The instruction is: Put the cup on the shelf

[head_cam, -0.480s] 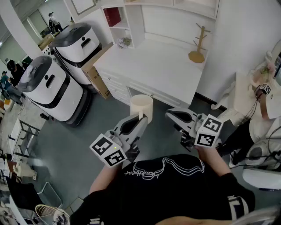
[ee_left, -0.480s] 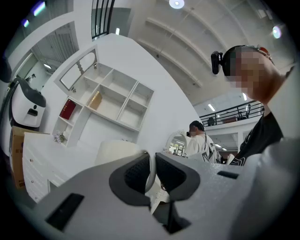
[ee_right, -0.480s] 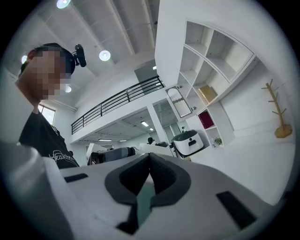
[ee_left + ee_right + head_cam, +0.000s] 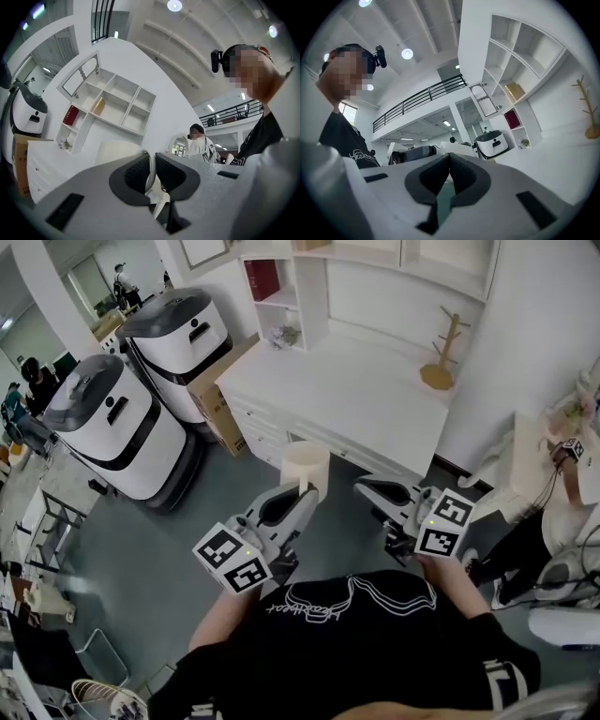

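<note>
A cream cup [image 4: 306,465] hangs in the air in front of me, over the grey floor before the white counter [image 4: 347,395]. My left gripper [image 4: 301,492] is shut on a thin cream part of it, its handle by the look. In the left gripper view that strip sits pinched between the dark pads [image 4: 136,173], with the cup's body [image 4: 117,151] behind them. The white shelf unit [image 4: 281,296] with a red book stands at the counter's far left, and shows too in the left gripper view [image 4: 112,105]. My right gripper [image 4: 361,486] is shut and holds nothing, beside the cup; its pads [image 4: 461,176] meet.
A wooden mug tree [image 4: 441,352] stands at the counter's right end. Two white and dark-grey machines [image 4: 112,423] and a cardboard box [image 4: 220,404] stand on the floor at the left. A seated person [image 4: 562,493] is at the right, by a white table.
The counter and shelf have slid a little down and to the right in the head view. Both grippers and the cup keep the same pose.
</note>
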Available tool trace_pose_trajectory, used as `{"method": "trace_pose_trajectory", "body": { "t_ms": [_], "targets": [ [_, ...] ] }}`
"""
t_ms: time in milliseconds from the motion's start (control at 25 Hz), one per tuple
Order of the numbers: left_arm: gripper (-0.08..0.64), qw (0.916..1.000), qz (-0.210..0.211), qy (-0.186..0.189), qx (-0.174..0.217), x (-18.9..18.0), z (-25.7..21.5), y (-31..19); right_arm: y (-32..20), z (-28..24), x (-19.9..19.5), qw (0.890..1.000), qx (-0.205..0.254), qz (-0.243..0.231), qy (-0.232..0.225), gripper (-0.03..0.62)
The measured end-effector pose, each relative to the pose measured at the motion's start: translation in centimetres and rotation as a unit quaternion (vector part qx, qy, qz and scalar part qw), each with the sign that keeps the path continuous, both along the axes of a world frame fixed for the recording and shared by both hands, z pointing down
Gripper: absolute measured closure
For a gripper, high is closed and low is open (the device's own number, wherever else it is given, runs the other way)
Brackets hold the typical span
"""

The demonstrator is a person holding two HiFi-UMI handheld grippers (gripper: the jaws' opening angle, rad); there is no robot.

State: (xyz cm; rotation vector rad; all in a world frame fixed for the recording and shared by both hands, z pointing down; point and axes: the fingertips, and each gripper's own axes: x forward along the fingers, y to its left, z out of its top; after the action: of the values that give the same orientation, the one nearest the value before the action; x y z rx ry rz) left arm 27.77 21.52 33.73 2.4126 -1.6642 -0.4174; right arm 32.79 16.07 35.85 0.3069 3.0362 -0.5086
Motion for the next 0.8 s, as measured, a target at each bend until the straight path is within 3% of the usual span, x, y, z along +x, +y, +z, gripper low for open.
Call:
{"method": "trace_pose_trajectory", "body": {
  "t_ms": [400,800],
  "targets": [
    [0.52,0.9996,-0.016,0.023,0.004,-7.6,0.5,2.7,2.7,0.5,-7.8,1.0,-0.008,-0.009,0.01,0.586],
    [0.52,0.9984,-0.036,0.043,0.0,-11.8,1.8,1.3,1.0,0.9,-10.5,1.0,-0.018,-0.012,0.01,0.586]
  ]
}}
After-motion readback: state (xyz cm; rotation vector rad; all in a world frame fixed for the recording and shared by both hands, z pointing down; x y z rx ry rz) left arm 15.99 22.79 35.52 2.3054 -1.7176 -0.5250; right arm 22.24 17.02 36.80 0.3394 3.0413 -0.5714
